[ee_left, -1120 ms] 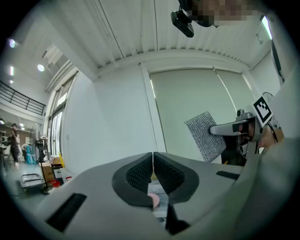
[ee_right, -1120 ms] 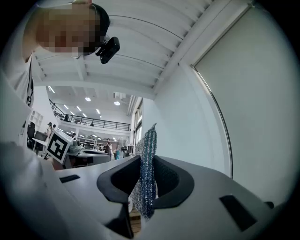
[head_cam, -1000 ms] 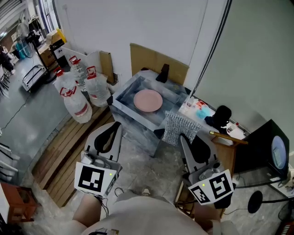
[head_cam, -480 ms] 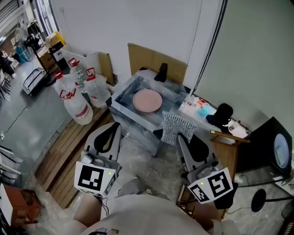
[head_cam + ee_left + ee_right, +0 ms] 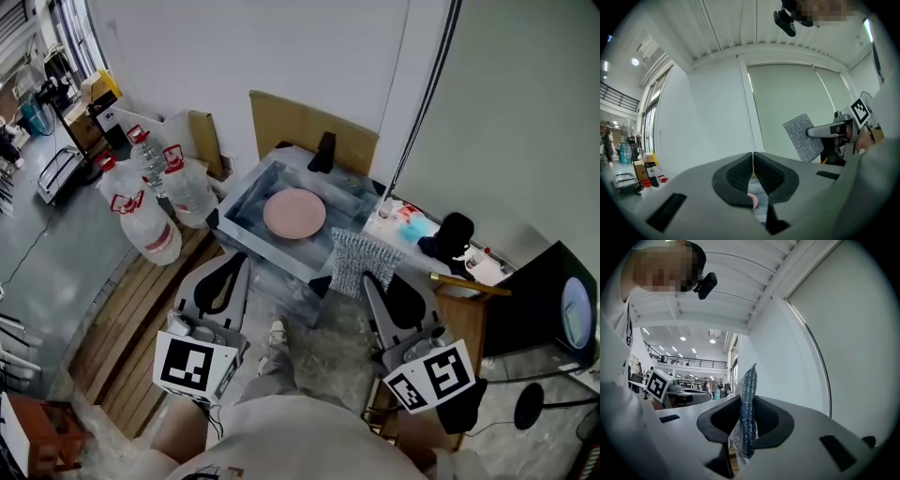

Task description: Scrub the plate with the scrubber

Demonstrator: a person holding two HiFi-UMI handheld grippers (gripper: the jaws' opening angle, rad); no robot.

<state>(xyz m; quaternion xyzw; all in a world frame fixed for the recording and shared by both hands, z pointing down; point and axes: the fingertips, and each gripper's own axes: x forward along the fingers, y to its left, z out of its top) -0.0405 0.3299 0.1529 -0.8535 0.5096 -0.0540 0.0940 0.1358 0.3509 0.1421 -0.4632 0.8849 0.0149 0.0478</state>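
Observation:
A pink plate (image 5: 294, 214) lies flat in a grey sink basin (image 5: 240, 202) ahead of me. My right gripper (image 5: 367, 281) is shut on a silver mesh scrubber (image 5: 359, 262), which stands up from the jaws just in front of the basin's near right corner. In the right gripper view the scrubber (image 5: 745, 413) is pinched edge-on between the pads. My left gripper (image 5: 234, 258) hovers by the basin's near left side, shut with nothing in it; its pads (image 5: 740, 174) meet in the left gripper view, where the scrubber (image 5: 803, 137) shows at the right.
Large water bottles (image 5: 155, 202) stand left of the basin on a wooden pallet (image 5: 122, 323). Cardboard (image 5: 309, 127) leans on the wall behind. A small table (image 5: 450, 281) at the right carries clutter, beside a black box (image 5: 544, 309). My foot (image 5: 277, 333) shows below.
The view has shifted so the basin and plate sit slightly lower-left and nearer. Both grippers keep their pose, the scrubber still held. My foot has stepped forward.

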